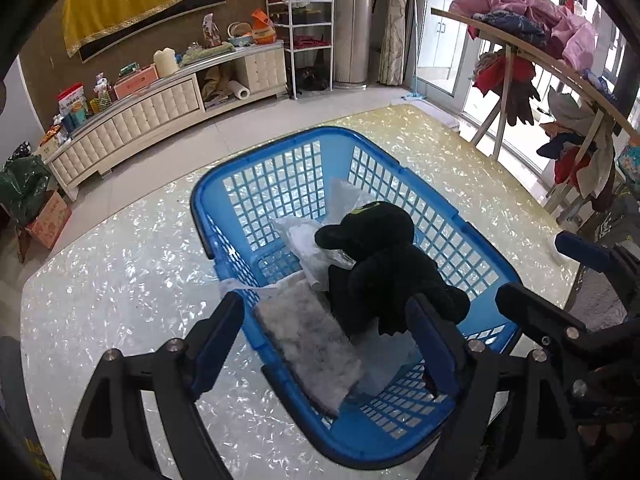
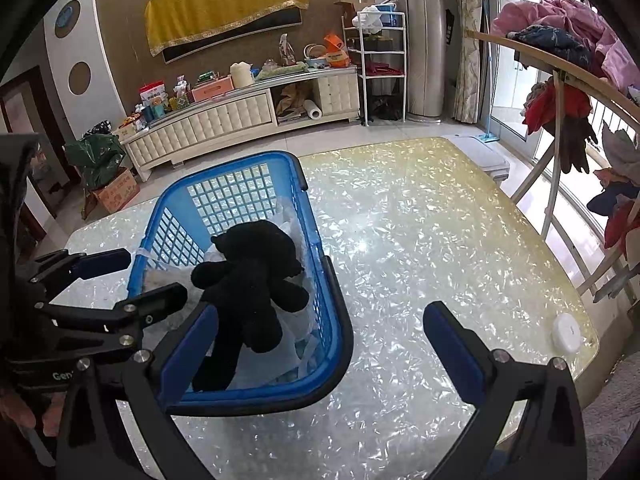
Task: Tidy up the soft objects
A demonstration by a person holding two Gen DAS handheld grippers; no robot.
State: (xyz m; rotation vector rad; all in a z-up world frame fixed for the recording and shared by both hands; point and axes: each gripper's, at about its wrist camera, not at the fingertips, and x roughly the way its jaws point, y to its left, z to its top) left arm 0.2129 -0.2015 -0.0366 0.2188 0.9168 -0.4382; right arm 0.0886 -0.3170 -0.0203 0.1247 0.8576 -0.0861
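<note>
**Black Toy Bear Is Laid in the Blue Basket**

The black toy bear [image 1: 384,264] is seen in the blue basket [image 1: 224,184] on the table [image 1: 120,272], beside a grey cloth [image 1: 312,344]. The left gripper [image 1: 324,344] is held open above it. The right gripper [image 2: 320,344] is held open, with nothing gripped.

Domestic living room. A long cream media cabinet [image 2: 240,116], cluttered with household packets, stands along the far wall under a yellow cloth [image 2: 224,12] draped over a dark panel. A white shelving rack [image 2: 380,64], curtained glass doors [image 1: 452,40] and a clothes-laden drying rack [image 1: 540,60] surround a glossy table [image 2: 420,240].
</note>
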